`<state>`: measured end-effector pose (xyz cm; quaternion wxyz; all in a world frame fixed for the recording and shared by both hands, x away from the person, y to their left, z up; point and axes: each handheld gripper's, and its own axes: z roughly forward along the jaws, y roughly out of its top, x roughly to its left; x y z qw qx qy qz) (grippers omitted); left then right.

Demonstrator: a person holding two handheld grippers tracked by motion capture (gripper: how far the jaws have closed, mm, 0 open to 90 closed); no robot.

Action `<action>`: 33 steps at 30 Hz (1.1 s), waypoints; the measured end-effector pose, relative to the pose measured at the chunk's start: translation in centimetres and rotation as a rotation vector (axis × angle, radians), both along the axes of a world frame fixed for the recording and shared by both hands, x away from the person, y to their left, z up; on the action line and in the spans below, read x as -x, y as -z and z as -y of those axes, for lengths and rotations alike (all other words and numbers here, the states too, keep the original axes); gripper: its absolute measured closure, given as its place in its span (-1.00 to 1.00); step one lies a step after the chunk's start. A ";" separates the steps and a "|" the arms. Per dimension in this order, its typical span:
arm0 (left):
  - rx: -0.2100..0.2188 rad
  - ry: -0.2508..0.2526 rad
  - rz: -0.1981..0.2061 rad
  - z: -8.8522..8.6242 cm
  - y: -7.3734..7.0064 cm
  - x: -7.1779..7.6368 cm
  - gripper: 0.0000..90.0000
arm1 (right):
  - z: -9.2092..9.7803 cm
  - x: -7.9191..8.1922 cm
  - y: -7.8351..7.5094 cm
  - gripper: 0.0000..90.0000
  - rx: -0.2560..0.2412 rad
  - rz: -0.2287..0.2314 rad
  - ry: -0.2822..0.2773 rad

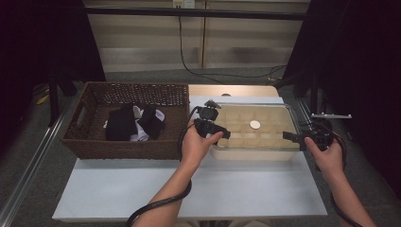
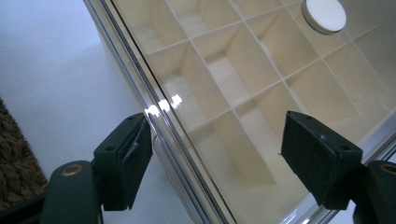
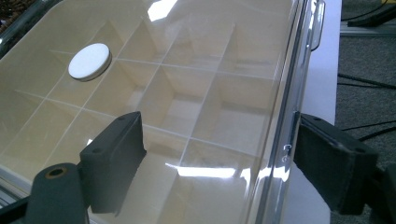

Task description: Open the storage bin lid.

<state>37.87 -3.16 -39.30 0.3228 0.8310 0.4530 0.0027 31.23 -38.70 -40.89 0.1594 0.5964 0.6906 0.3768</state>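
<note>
Open hand-held gripper (image 2: 212,158) straddling clear box's edge (image 2: 161,119), white disc (image 2: 324,14) inside

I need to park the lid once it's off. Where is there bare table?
The white table is bare in front of the wicker basket and the clear box. The back is crowded: basket and box sit side by side, a claw at each box end.

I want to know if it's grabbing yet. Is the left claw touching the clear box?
Cannot tell. In the left gripper view the left claw straddles the clear box's edge, jaws open, but any contact is unclear.
</note>
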 end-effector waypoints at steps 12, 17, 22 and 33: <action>-0.014 -0.007 0.047 -0.8 -0.6 1.5 -0.31 | -0.7 2.2 -0.7 -0.52 0.027 0.030 -0.033; -0.009 -0.005 0.050 -1.3 -0.8 2.0 -0.18 | -0.7 3.3 -0.8 -0.45 0.031 0.042 -0.038; -0.025 -0.005 0.064 -1.7 -1.1 2.8 0.00 | -0.5 4.0 -0.2 -0.35 0.025 0.025 -0.041; -0.052 -0.003 0.067 -2.4 -0.6 4.4 0.33 | -0.4 5.5 -0.1 -0.09 0.059 0.043 -0.035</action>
